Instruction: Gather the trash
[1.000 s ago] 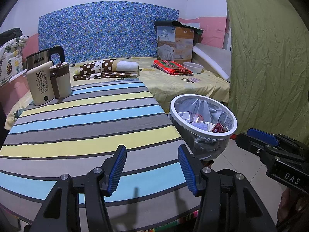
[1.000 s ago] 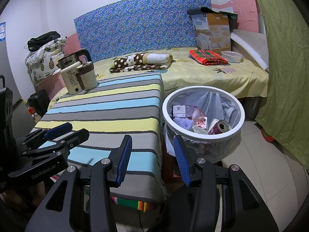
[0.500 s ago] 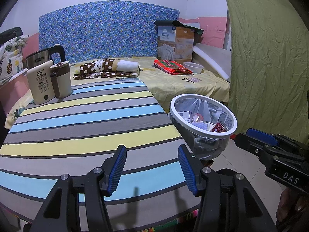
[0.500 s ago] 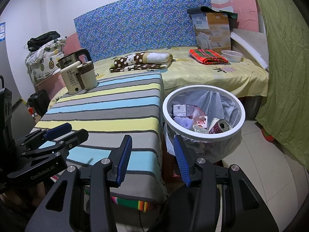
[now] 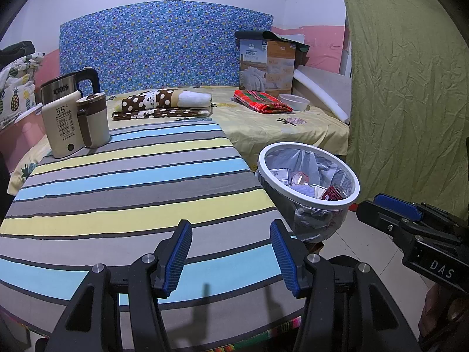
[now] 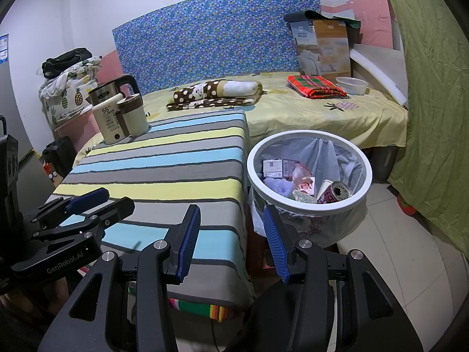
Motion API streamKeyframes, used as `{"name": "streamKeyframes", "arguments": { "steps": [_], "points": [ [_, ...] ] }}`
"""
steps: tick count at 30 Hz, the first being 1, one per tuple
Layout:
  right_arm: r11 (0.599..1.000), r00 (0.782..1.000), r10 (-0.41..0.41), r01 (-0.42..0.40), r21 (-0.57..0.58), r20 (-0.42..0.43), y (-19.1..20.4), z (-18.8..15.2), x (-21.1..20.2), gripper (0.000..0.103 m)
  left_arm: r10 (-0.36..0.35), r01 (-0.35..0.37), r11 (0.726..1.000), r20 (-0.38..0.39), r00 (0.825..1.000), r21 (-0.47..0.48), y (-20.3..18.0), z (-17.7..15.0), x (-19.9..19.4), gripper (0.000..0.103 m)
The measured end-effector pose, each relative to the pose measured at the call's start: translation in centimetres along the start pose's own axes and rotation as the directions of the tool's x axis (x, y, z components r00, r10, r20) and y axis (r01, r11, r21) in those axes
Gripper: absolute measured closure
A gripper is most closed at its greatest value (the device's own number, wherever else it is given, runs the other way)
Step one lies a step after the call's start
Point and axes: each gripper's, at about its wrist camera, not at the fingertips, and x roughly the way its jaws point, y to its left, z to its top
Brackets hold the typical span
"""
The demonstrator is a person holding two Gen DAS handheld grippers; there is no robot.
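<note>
A white-rimmed trash bin (image 6: 310,202) with a clear liner stands on the floor right of the striped table (image 6: 164,176). It holds small boxes, wrappers and a red can (image 6: 334,193). The bin also shows in the left wrist view (image 5: 310,202). My left gripper (image 5: 231,255) is open and empty over the table's near edge (image 5: 146,205). My right gripper (image 6: 231,240) is open and empty above the table's right corner, just short of the bin. Each gripper shows in the other's view: the right one (image 5: 410,220), the left one (image 6: 79,208).
A kettle (image 6: 112,92), a cream box marked 55 (image 6: 110,123) and a mug (image 6: 133,114) stand at the table's far left. Behind is a bed (image 6: 293,111) with folded cloths, a bowl and a carton. A green curtain (image 6: 433,117) hangs at right.
</note>
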Motion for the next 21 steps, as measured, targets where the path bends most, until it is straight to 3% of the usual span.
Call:
{"name": "streamKeyframes", "arguments": {
  "steps": [21],
  "points": [
    [1.000, 1.000, 0.002, -0.002, 0.001, -0.003, 0.08, 0.04, 0.01, 0.056, 0.016, -0.016, 1.000, -0.002, 1.000, 0.006, -0.23, 0.11, 0.01, 0.048]
  ]
}}
